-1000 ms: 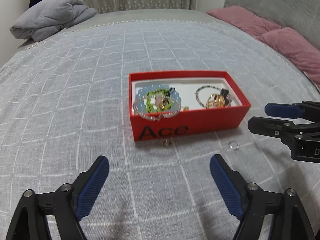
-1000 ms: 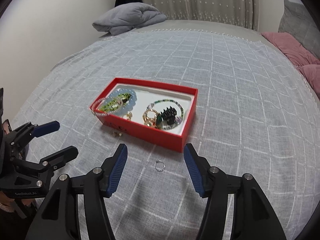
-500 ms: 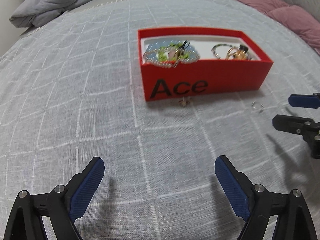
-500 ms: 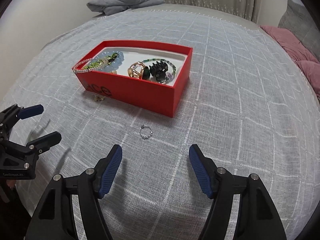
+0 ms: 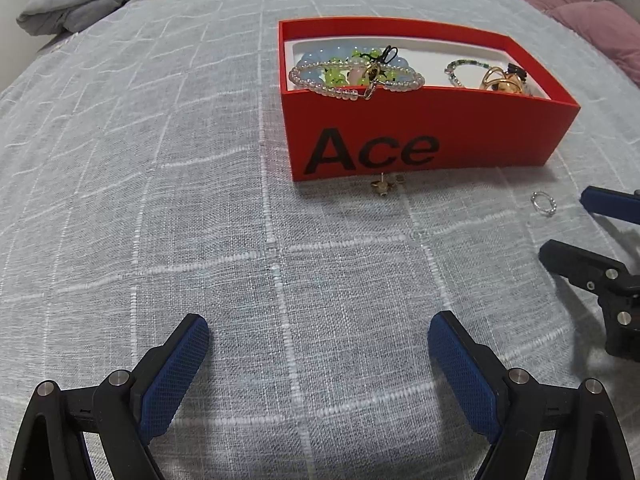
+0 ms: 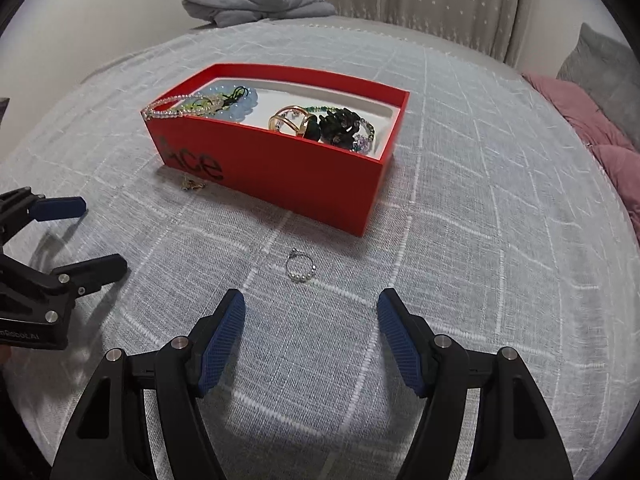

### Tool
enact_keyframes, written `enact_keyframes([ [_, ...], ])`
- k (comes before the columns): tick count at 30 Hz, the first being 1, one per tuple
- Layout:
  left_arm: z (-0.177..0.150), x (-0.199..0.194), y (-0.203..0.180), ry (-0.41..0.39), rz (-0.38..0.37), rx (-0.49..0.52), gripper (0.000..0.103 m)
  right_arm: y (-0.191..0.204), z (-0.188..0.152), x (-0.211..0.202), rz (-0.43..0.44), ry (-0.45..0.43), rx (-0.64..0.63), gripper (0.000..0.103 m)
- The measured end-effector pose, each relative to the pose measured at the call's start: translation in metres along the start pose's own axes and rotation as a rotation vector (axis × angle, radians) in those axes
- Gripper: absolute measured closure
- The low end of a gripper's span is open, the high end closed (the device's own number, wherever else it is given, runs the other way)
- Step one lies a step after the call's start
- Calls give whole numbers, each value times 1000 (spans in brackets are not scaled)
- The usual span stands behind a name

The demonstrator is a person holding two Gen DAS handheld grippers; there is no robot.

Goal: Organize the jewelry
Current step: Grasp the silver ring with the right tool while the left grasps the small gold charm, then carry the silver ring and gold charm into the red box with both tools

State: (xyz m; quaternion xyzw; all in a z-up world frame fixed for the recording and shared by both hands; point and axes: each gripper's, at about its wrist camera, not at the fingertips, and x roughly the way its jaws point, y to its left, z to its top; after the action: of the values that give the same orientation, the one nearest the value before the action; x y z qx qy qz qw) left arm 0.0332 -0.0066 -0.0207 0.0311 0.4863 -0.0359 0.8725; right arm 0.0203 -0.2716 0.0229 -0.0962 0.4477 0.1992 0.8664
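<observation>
I'm lining up my right tongs (image 6: 311,316), spread and empty, over the ring (image 6: 300,269); next, straddle it, pinch, drop it in the box (image 6: 320,184). Left tongs (image 5: 318,354) spread too.

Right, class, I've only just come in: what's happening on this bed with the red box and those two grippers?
A person is tidying jewelry with two handheld grippers. The red box on the bedspread already holds bracelets and rings. A small beaded ring lies loose just ahead of the right gripper, whose jaws are open and empty. A tiny gold piece lies against the box front. The left gripper is open too.
</observation>
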Motion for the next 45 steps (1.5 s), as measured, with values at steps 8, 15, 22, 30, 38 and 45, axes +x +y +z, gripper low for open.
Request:
enact_keyframes([
  [8,5,4,3,4,-12,-21,10,2,9,6,50,-18,-16,50],
  [15,8,4,7,1,-28,-44,10,9,16,9,50,-19,-38,69],
  [22,10,2,8,-6,-64,-63,10,14,21,12,32,-23,-51,81],
  [30,17,-2,12,-46,-140,-91,17,15,24,14,36,-19,-33,86],
  [38,32,-2,1,-96,-219,-71,50,6,23,6,47,-23,-15,86],
  [45,38,16,-6,-84,-220,-54,65,2,23,3,54,-23,-5,86],
])
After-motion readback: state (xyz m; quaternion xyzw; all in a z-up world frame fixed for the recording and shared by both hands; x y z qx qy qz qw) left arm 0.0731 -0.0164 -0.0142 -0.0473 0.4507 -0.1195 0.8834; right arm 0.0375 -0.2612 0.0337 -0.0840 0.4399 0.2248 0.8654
